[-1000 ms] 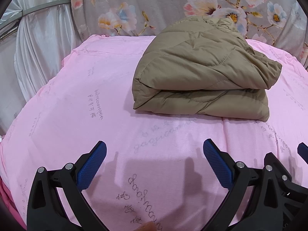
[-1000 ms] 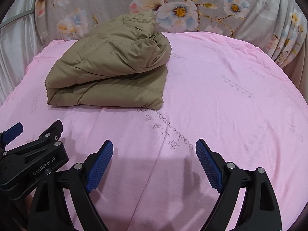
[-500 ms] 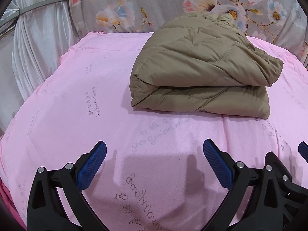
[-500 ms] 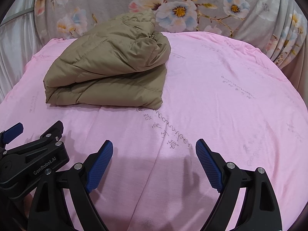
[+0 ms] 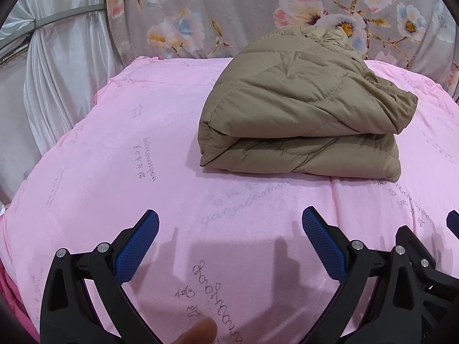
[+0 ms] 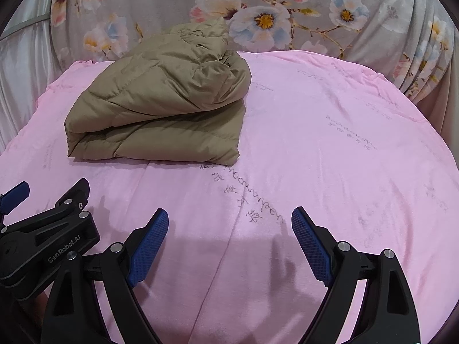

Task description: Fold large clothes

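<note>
One readable label: "GenRobot.AI" on left gripper [image 6: 11, 197], jaws apart.

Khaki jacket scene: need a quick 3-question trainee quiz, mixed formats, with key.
1. True or false: the left gripper is clamped on the khaki jacket.
2. Multiple choice: the jacket lies as A) a flat single layer, B) a folded bundle with stacked layers, C) a heap hanging off the bed.
3. Fill in: the jacket rests on a ____ bedsheet printed with faint script.

Key:
1. False. Both it and the right gripper are open, holding nothing, short of the jacket.
2. B
3. pink
</note>
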Available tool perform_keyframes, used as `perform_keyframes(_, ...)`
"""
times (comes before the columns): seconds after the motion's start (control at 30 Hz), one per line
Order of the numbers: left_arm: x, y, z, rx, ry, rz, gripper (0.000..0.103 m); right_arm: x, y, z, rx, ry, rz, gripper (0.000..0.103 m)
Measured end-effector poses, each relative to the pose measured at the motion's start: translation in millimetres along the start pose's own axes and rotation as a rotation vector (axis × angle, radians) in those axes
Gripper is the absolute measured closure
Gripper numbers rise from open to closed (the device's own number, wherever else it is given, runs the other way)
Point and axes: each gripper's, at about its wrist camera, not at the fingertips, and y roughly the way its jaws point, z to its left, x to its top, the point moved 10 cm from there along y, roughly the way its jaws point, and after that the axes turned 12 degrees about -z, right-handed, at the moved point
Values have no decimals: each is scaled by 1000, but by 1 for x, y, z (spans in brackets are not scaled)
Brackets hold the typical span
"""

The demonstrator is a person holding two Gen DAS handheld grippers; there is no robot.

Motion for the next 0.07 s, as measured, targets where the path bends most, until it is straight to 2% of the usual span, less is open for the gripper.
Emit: perform_keyframes(0.07,1,0,0,2,3,-1,6,0,0,0,-3,1,1,17)
